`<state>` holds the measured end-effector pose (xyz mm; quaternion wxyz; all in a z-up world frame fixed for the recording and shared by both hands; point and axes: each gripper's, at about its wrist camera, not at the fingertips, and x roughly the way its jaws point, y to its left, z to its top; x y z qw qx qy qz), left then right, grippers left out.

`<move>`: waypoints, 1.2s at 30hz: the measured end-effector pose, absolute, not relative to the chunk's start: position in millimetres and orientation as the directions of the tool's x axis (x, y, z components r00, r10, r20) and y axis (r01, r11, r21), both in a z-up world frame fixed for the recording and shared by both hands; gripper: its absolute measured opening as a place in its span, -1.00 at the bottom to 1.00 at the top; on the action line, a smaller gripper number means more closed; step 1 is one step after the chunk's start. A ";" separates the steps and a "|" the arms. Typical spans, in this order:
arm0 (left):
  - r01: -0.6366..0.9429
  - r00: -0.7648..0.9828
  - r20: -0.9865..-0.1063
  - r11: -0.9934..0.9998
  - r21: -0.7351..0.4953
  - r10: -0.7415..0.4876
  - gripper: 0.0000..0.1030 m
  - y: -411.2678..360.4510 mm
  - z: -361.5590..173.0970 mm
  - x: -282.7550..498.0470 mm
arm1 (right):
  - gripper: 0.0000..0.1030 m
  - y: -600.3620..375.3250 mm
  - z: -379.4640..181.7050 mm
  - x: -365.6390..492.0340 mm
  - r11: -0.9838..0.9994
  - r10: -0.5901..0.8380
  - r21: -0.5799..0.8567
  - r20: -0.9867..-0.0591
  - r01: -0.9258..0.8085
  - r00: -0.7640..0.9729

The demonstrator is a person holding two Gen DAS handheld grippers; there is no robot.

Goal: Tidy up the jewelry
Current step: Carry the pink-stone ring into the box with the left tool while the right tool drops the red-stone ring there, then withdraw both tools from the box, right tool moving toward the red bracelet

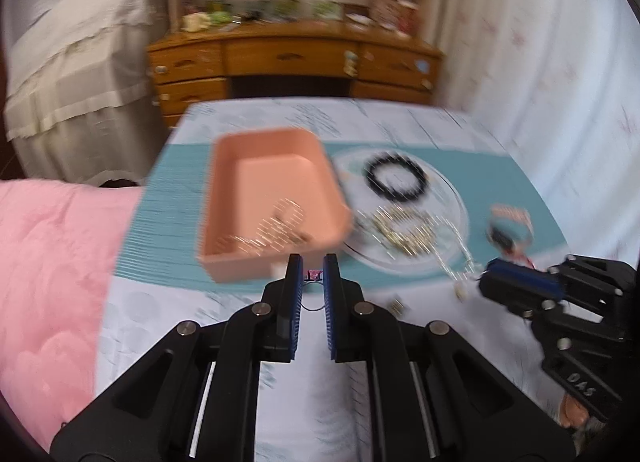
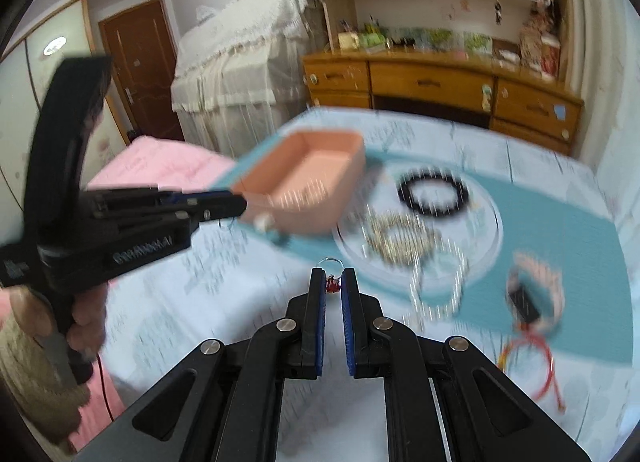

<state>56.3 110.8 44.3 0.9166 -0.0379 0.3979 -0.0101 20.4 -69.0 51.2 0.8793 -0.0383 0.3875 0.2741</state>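
Observation:
A pink box (image 1: 276,198) stands on the teal mat, with some gold jewelry (image 1: 276,230) inside; it also shows in the right wrist view (image 2: 308,182). My left gripper (image 1: 313,276) is shut on a small pink-and-dark piece with a thin wire, just in front of the box. My right gripper (image 2: 333,284) is shut on a ring with a red stone (image 2: 332,284), over the cloth near the clear plate (image 2: 480,246). On the plate lie a black bead bracelet (image 2: 434,192), gold bracelets (image 2: 400,242) and a silver chain (image 2: 438,286). Both views are blurred.
A pink-strapped watch (image 2: 532,290) and a red cord (image 2: 528,366) lie on the right of the mat. A pink quilt (image 1: 52,262) is at the left. A wooden desk (image 2: 440,82) and a curtain (image 1: 540,62) stand behind the table.

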 end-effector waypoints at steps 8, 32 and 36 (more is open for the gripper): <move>-0.161 0.718 -0.696 0.974 -0.161 0.004 -0.85 164.3 58.1 96.4 | -0.84 -14.8 85.9 85.4 0.846 0.482 0.177 -0.655 -0.502 0.582; -0.190 0.642 -0.766 0.962 -0.195 -0.029 0.11 185.1 -9.0 210.4 | -0.31 74.5 -22.7 215.2 0.842 0.446 0.150 -0.734 -0.518 0.512; -0.195 0.650 -0.759 0.960 -0.199 -0.025 0.16 183.2 -8.5 196.2 | -0.31 72.6 -25.3 201.7 0.835 0.442 0.126 -0.734 -0.535 0.516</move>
